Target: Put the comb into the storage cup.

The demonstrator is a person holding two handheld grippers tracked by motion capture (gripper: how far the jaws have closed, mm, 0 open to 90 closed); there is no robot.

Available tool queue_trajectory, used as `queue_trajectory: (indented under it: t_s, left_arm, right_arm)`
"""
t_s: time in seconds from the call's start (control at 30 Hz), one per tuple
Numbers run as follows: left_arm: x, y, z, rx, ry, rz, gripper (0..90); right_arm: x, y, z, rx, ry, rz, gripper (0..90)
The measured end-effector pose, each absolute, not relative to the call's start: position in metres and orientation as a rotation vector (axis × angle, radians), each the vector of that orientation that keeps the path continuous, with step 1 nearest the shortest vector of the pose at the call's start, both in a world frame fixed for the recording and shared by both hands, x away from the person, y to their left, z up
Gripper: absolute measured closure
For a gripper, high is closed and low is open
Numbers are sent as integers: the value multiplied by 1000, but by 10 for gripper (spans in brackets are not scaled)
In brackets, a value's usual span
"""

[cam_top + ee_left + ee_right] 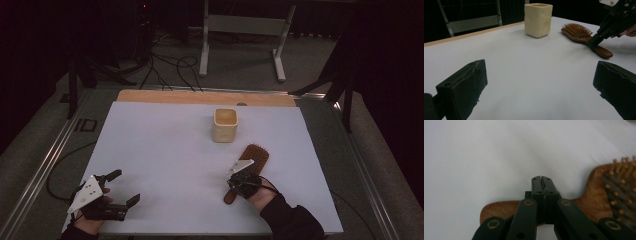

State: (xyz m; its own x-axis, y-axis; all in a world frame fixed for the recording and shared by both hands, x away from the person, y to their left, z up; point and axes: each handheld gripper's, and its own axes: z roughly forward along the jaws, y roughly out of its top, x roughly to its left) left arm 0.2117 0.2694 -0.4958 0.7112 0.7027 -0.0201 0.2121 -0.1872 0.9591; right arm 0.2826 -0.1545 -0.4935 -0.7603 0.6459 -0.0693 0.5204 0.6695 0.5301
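A white sheet covered the desk [165, 150] in a dark room. The wooden hairbrush [252, 157] lay bristles-up beside a cream cup [225, 125]. The right gripper's [541, 178] fingers were closed above its handle; the left gripper's [122, 187] gaped empty.

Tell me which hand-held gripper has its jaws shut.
The right hand-held gripper, over the wooden hairbrush handle, jaws together. The left hand-held gripper stands wide open.

surface: white table [165, 165] | on it: cream cup [225, 125], wooden hairbrush [252, 160]
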Motion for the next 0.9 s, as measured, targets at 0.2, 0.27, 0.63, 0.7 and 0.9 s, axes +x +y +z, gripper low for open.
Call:
queue_trajectory:
  t_s: [0.2,0.27,0.63,0.7,0.9]
  left_arm:
    - [212,269,-496,1744,732,520,0]
    - [212,269,-496,1741,734,517,0]
    - [212,269,-496,1742,733,517,0]
    - [212,269,-496,1741,734,516,0]
    - [212,269,-496,1742,735,514,0]
  right_arm:
    - [275,-167,-495,964,2643,704,900]
    - [274,-169,-496,964,2642,703,900]
    - [269,-203,-494,1059,2600,686,900]
    - [270,-209,-494,1065,2596,683,900]
    - [273,-222,-493,1100,2572,675,900]
